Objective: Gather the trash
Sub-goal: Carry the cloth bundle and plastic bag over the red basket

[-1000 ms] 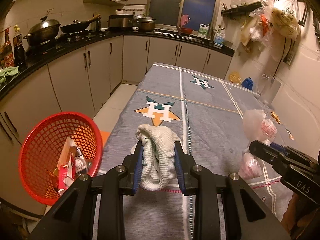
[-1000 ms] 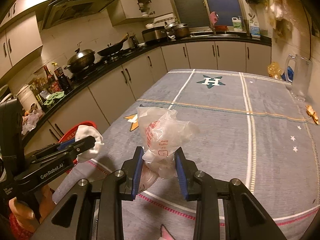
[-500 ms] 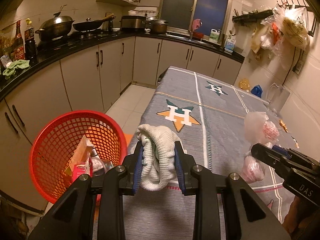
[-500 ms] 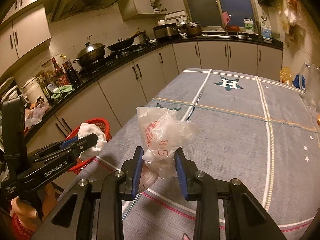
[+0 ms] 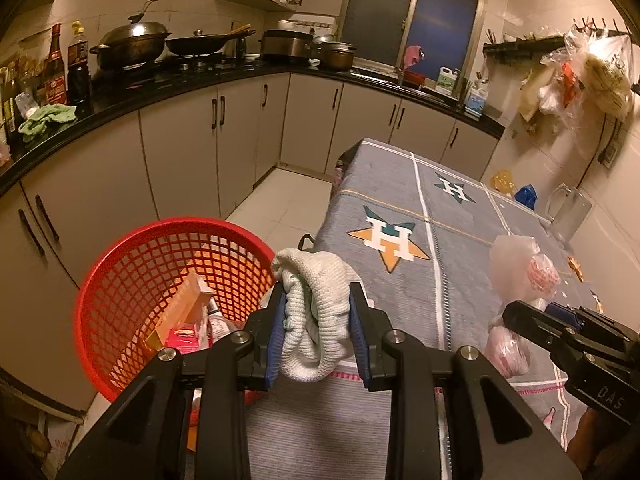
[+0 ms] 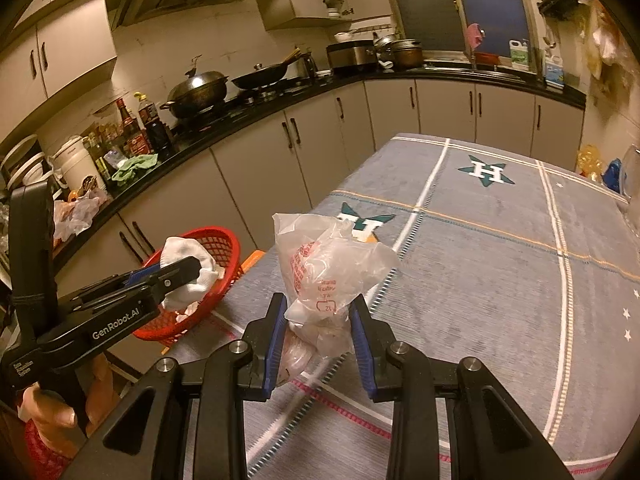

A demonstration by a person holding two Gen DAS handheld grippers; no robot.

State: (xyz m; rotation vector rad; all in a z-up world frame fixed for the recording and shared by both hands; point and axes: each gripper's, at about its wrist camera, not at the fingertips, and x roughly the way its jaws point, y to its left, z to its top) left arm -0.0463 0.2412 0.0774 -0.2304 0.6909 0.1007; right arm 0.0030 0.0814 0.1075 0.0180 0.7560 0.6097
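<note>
I hold trash in both tools now. My left gripper (image 5: 317, 330) is closed on a white knitted cloth (image 5: 316, 312), which is bunched between the blue pads and hangs a little below them. My right gripper (image 6: 319, 334) is clamped on a crumpled plastic bag (image 6: 330, 276); most of the bag stands up above the fingers.

The red basket (image 5: 132, 280) sits on the floor, just left of the left gripper and lower than it, beside the edge of the table (image 5: 400, 292). Some packaging is already lying inside it. From the right gripper the basket is further left, behind the left tool.

I think the step in hand is carrying both items to the basket. To do it well, I should bring the left gripper over the middle of the basket, not only its near rim, and let go of the cloth there, because a soft cloth can catch on the rim. The light bag may cling to a pad, so I should release it low inside the basket.
</note>
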